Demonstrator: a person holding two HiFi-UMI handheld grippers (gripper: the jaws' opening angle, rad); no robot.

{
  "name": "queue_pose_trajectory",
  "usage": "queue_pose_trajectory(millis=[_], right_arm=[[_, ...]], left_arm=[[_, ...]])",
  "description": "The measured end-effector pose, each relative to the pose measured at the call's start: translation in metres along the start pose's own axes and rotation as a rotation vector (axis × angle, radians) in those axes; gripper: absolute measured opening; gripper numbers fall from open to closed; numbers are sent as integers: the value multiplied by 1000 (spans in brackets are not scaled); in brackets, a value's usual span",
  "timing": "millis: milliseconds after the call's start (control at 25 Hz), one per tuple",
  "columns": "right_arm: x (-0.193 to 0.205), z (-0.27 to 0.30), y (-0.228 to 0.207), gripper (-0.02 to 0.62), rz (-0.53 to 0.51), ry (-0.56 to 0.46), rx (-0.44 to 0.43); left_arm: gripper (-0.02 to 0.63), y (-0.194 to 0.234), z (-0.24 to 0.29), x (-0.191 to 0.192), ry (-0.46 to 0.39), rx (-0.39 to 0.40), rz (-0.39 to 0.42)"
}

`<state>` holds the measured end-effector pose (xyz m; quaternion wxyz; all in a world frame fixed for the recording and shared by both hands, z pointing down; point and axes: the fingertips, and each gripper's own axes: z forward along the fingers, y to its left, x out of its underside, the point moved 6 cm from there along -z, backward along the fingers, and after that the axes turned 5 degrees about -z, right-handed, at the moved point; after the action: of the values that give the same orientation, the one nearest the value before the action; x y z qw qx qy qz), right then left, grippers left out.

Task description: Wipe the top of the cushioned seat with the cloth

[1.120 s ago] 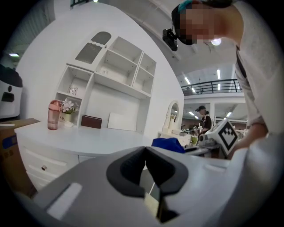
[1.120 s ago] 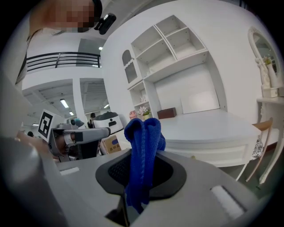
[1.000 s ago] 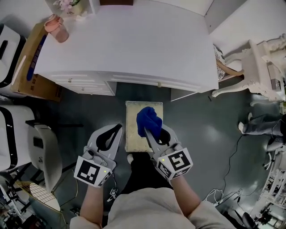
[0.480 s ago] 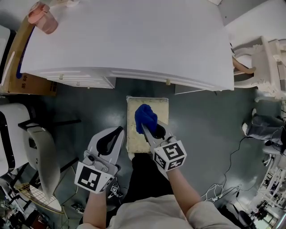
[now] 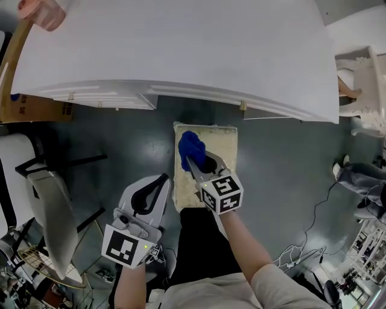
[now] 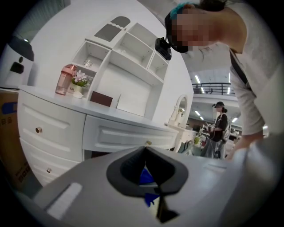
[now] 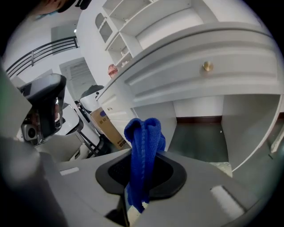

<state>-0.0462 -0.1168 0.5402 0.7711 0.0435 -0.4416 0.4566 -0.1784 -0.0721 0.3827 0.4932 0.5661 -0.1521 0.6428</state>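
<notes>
The cushioned seat (image 5: 225, 151) is a cream square stool on the dark floor, just in front of the white dresser. The blue cloth (image 5: 190, 147) is bunched up over the seat's left half. My right gripper (image 5: 192, 162) is shut on it, its marker cube nearer me. In the right gripper view the cloth (image 7: 143, 139) stands up out of the right gripper (image 7: 143, 156). Whether the cloth touches the seat I cannot tell. My left gripper (image 5: 163, 178) hangs left of the seat, shut and empty. In the left gripper view the left gripper (image 6: 145, 149) has its tips together.
The white dresser (image 5: 181, 54) with drawers spans the top of the head view. A cardboard box (image 5: 24, 110) and a white chair (image 5: 53, 211) stand at the left. A pink bottle (image 5: 37, 12) sits on the dresser. Cables (image 5: 313, 223) lie on the floor at the right.
Both grippers have sunk lower. The right one has carried the cloth down over the seat. The head view has shifted forward, so the dresser fills more of it.
</notes>
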Motion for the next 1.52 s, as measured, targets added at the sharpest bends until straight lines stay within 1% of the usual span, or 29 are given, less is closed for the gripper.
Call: queue_pose_trajectory(millis=[200, 440, 520, 680, 800, 880, 960, 1000, 1080, 1120, 1320, 1520], right_arm=[[27, 41, -13, 72, 32, 61, -4], [53, 75, -32, 82, 5, 140, 17], [56, 82, -34, 106, -21, 158, 18], [56, 90, -39, 180, -69, 195, 30], [51, 92, -44, 239, -86, 199, 52], [47, 96, -44, 264, -94, 186, 55], [44, 102, -43, 272, -108, 186, 61], [45, 105, -42, 254, -123, 196, 72], [49, 111, -42, 90, -156, 221, 97], [51, 113, -43, 68, -165, 226, 102], [56, 107, -59, 54, -129, 216, 128], [64, 87, -85, 51, -124, 214, 169]], left_arm=[[0, 14, 4, 27, 21, -11, -20], [0, 25, 9, 47, 30, -26, -27], [0, 28, 10, 49, 30, -26, -28], [0, 33, 11, 50, 22, -36, -36], [0, 34, 12, 51, 24, -40, -38], [0, 35, 12, 51, 26, -44, -37], [0, 36, 13, 52, 27, -49, -37], [0, 36, 13, 52, 28, -51, -38], [0, 36, 14, 53, 31, -54, -38], [0, 36, 15, 53, 33, -55, -37], [0, 33, 20, 54, 43, -59, -28], [0, 26, 27, 53, 43, -47, -21]])
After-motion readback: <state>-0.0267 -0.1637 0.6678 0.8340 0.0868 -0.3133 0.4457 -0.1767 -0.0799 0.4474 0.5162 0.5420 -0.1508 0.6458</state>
